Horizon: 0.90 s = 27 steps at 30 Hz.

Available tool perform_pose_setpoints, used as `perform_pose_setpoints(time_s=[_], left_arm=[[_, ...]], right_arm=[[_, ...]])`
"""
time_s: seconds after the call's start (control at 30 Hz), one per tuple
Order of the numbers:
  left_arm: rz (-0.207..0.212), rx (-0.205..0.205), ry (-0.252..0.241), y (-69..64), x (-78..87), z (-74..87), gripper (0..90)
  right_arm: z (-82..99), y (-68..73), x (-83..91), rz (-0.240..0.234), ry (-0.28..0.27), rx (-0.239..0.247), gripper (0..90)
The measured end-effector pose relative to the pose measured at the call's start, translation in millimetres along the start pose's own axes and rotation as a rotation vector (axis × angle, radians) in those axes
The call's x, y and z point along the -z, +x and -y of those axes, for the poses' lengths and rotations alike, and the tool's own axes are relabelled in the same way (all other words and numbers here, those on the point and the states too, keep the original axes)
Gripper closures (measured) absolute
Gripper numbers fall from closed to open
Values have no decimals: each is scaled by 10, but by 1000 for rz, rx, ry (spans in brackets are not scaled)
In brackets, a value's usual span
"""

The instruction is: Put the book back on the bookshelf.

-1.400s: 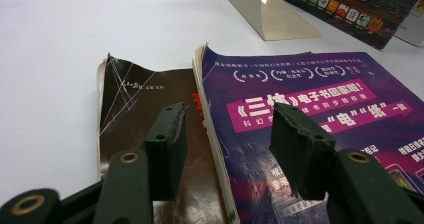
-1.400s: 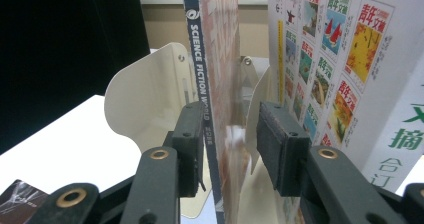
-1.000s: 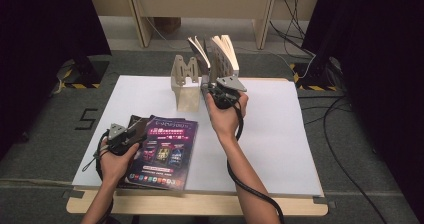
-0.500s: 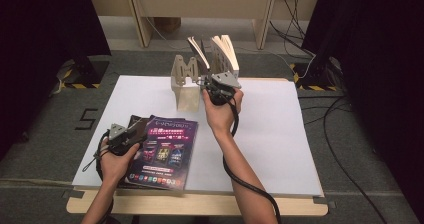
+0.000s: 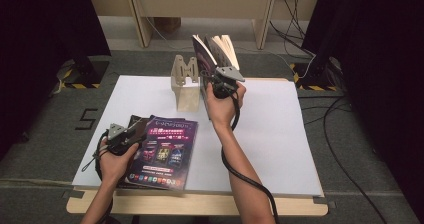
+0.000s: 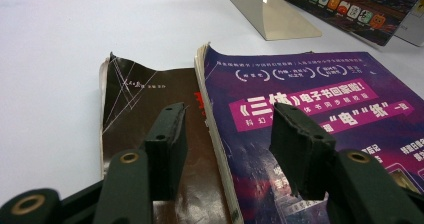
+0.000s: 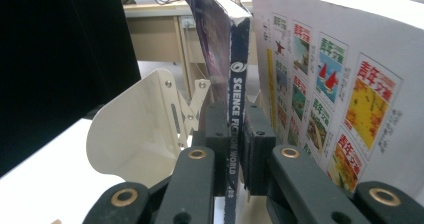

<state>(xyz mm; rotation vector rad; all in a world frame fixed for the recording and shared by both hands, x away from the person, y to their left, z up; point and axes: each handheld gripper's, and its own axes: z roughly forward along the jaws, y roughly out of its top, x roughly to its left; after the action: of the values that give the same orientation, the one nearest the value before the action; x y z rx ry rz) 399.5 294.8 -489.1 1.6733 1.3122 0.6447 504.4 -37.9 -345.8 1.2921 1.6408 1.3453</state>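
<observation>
High view: right gripper (image 5: 216, 85) beside bookend (image 5: 184, 79), at upright magazines (image 5: 216, 51); left gripper (image 5: 131, 132) over flat purple magazine (image 5: 164, 151) on table (image 5: 280, 134).

Left gripper view: jaws apart, astride edge of purple magazine printed "三体", beside brown book (image 6: 145, 114).

Right gripper view: jaws just closing, clamped on spine (image 7: 236, 99) reading "SCIENCE FICTION WORLD"; neighbouring cover (image 7: 340, 99) marked "青年文摘".
</observation>
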Motion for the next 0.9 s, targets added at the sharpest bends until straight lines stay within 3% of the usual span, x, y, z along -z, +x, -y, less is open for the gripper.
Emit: perform_pose_setpoints(time_s=[0.27, 0.43, 0.67, 0.9], left_arm=[[-1, 6, -1, 13, 2, 3, 478], [-2, 4, 0, 17, 12, -3, 478], [0, 1, -1, 1, 8, -2, 478], [1, -1, 1, -5, 0, 0, 478]], right_arm=[[17, -28, 22, -7, -13, -65, 848], [45, -29, 49, -4, -17, -68, 846], [99, -31, 118, 31, -11, 13, 789], [93, -33, 135, 40, 3, 37, 701]])
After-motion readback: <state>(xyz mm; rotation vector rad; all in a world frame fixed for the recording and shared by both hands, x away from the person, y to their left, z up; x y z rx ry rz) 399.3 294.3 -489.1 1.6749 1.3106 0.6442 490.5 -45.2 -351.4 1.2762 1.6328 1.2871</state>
